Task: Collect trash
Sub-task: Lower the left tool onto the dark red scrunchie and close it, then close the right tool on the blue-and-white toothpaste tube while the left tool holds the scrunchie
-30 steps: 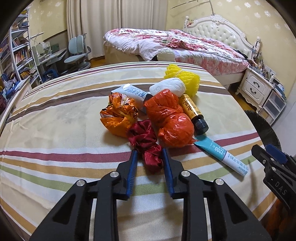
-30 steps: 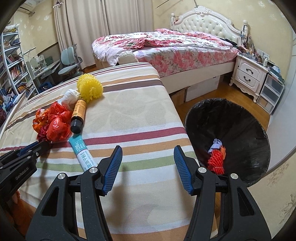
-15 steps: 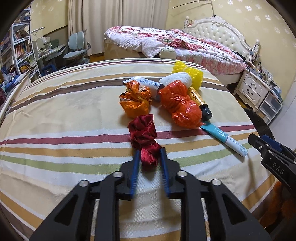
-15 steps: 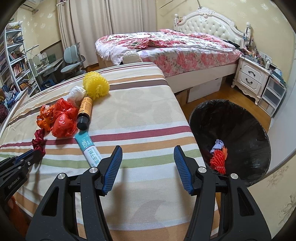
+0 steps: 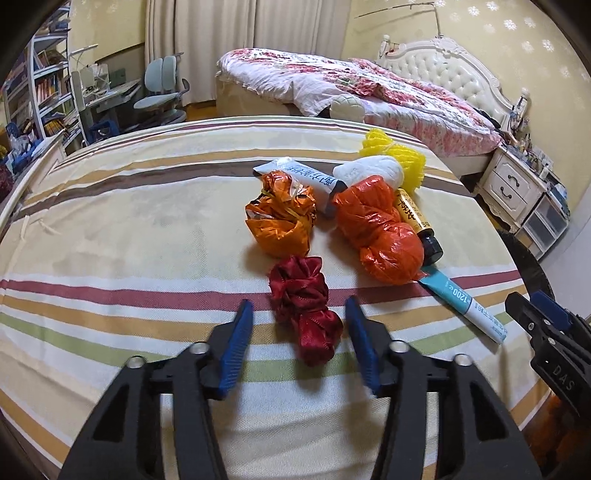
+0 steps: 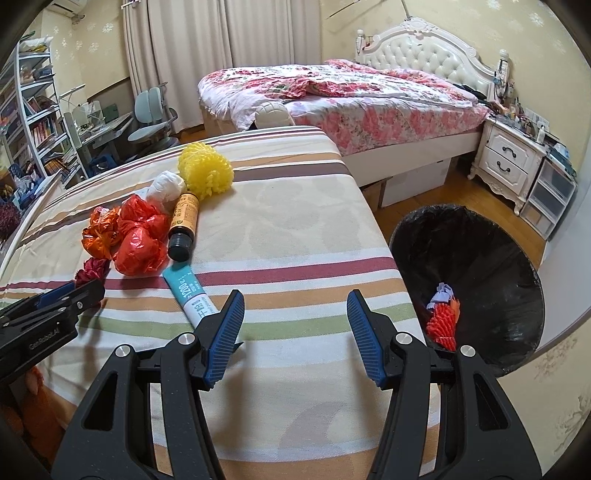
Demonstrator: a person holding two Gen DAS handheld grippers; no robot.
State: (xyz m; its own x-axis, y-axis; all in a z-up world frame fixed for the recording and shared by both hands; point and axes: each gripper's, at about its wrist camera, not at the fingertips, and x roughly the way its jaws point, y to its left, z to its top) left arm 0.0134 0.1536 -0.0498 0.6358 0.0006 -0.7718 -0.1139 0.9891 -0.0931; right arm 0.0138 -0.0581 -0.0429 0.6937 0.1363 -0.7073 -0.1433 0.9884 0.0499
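Pale yellow wallpaper with a small floral print lines the room, and cream curtains hang at the upper middle. A bed with a white tufted headboard and floral bedding fills the upper right, a white nightstand beside it on the wooden floor. At the left stand bookshelves, a desk and a pale blue chair.
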